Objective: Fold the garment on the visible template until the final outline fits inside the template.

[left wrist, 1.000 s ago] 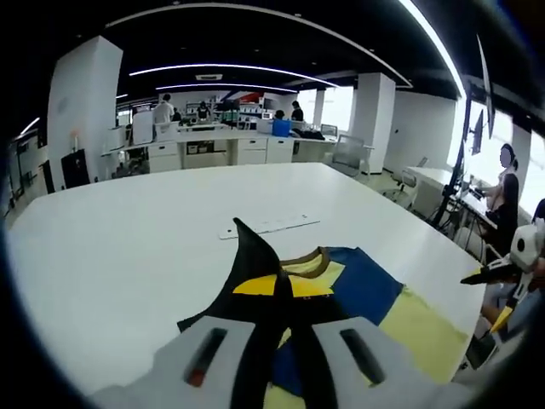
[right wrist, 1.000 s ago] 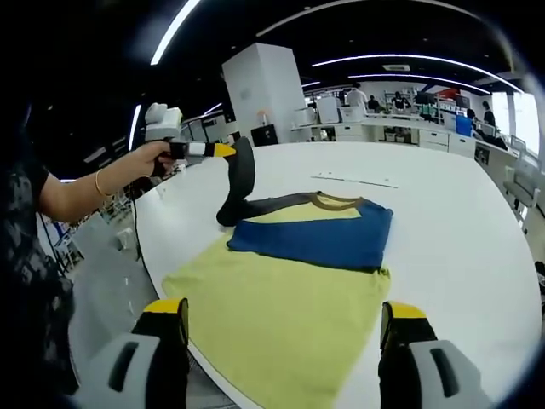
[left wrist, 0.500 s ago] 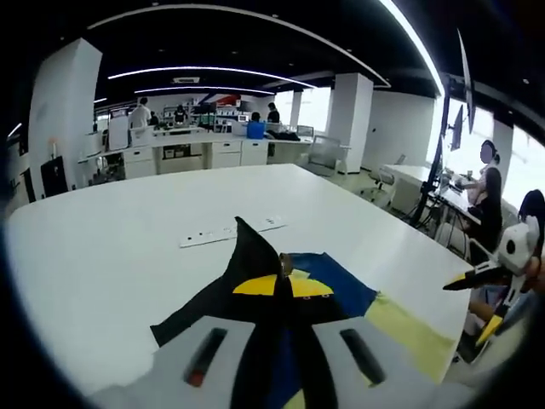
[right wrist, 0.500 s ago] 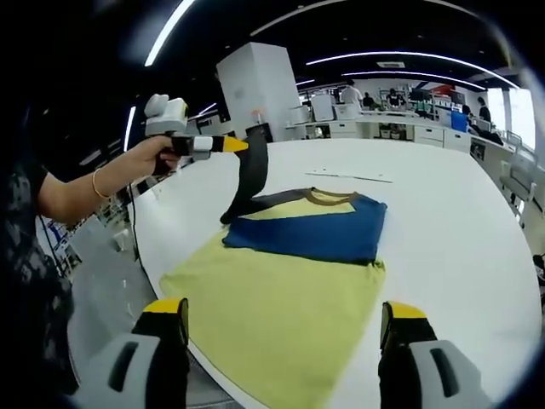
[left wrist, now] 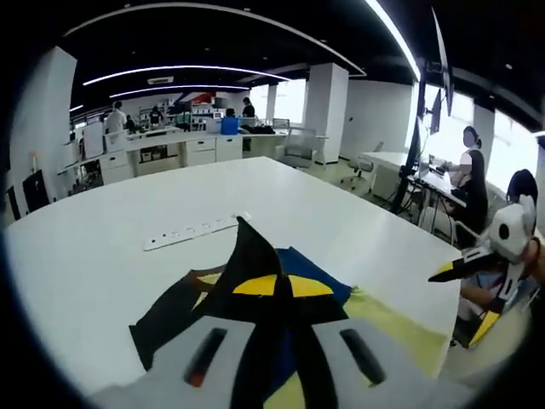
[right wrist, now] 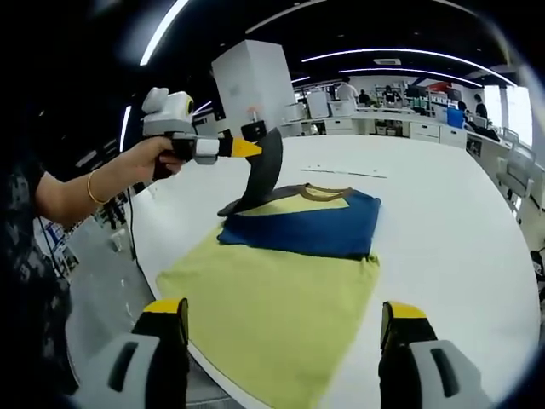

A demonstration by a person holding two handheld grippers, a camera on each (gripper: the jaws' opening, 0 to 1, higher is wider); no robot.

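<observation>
Left gripper [right wrist: 252, 148] clamped on dark sleeve [right wrist: 266, 167], lifted above shirt [right wrist: 289, 273] lying on white table [right wrist: 460, 230]. Right gripper [right wrist: 285, 328] apart, empty, hovering near hem. Blue half-fold already laid; sleeve and lower fold left. No template outline discernible.

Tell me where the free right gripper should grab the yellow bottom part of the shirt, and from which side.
Probably the hem corner of the yellow panel nearest the right gripper, approached from the table's near edge. That edge lies flat and unobstructed, a single loose layer, while the left gripper holds the black sleeve lifted at the far side. Its open jaws already straddle that hem.
</observation>
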